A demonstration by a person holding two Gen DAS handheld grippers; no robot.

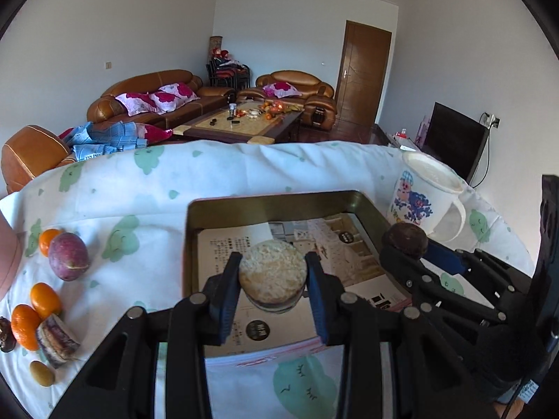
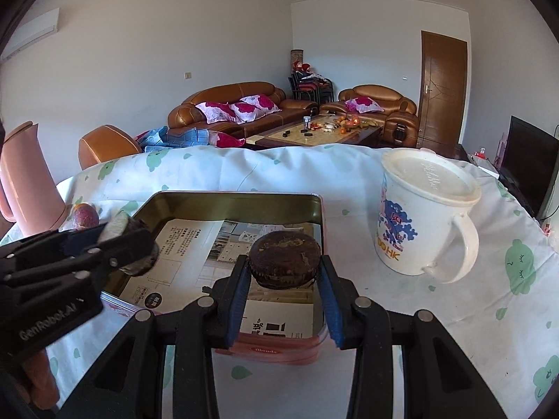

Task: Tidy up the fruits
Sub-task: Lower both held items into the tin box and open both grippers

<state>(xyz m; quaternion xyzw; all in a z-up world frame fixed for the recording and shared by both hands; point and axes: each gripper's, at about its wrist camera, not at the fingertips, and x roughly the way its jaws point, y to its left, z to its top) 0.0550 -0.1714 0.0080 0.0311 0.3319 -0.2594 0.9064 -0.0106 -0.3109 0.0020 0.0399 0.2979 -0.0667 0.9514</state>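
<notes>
My left gripper [image 1: 273, 262] is shut on a round cake with a pale crumbly top [image 1: 272, 279], held over a rectangular metal tin [image 1: 265, 198] lined with printed paper. My right gripper [image 2: 283, 262] is shut on a dark brown round cake [image 2: 284, 249] above the tin's [image 2: 230, 197] right side. Each gripper shows in the other's view: the right gripper [image 1: 405, 248] with its dark cake [image 1: 407, 237], and the left gripper [image 2: 132, 244] with its pale cake [image 2: 115, 227]. A purple passion fruit [image 1: 68, 256], several oranges [image 1: 45, 300] and a small green fruit [image 1: 42, 373] lie on the cloth to the left.
A white lidded mug [image 2: 412, 223] with a blue print stands right of the tin. A pink jug [image 2: 28, 181] stands at the far left. A layered cake slice [image 1: 57, 340] lies among the oranges. The table wears a white cloth with green prints [image 1: 157, 209]; sofas lie beyond.
</notes>
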